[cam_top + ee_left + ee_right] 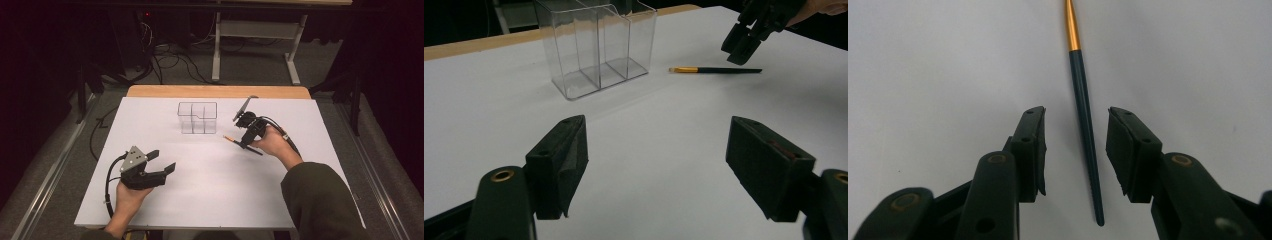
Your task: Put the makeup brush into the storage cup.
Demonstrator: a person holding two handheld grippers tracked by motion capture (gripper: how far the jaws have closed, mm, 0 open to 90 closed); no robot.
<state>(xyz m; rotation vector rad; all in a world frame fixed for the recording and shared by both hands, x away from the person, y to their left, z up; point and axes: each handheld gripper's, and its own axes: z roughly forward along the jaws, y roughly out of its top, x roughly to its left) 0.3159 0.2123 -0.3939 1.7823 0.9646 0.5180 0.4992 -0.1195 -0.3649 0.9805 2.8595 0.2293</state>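
1. Right gripper [1075,150]: jaws part-open, straddling a slim dark teal brush with a gold metal ferrule [1084,120]; a gap on each side of the handle, pads not pressing on it.
2. Brush: flat on the white table top [220,185], handle running lengthwise between the right gripper's pads, butt end toward the gripper's body, gold end pointing away beyond the fingertips.
3. From above: right gripper [245,141] tipped down over the brush [242,145], held in the person's right hand [274,145].
4. Left gripper [656,165]: jaws wide open, nothing between them, bare table under the pads.
5. Ahead of the left gripper: a clear plastic organiser box with compartments [596,47], upright; to its right, the brush [716,70] lying flat, with the right gripper [744,45] just above its dark end.
6. From above: left gripper [162,162] well apart from the brush, near the table's close edge.
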